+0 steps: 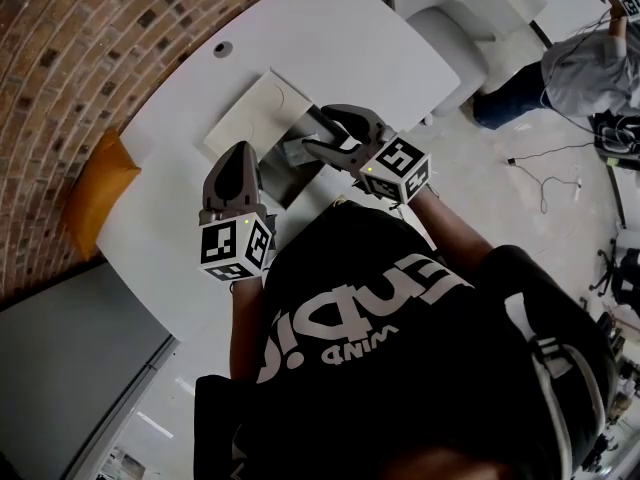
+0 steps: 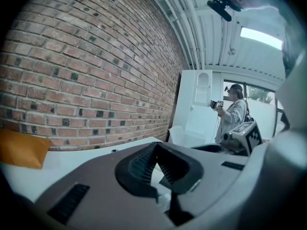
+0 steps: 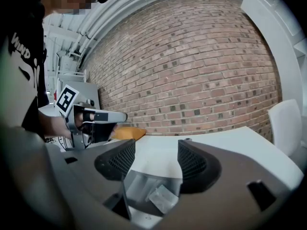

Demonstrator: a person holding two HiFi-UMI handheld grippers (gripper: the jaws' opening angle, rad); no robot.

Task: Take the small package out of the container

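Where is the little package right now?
In the right gripper view, low in the middle, the small package lies inside the container on the white table, just beneath the open tongs of the right gripper.

The person's black shirt (image 1: 380,388) bears the white word "WIND".

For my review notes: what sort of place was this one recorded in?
Probably an indoor office or lab-style workspace: a brick wall runs along one side, a white table stands against it with a white chair beside it, and cables trail across the smooth floor.
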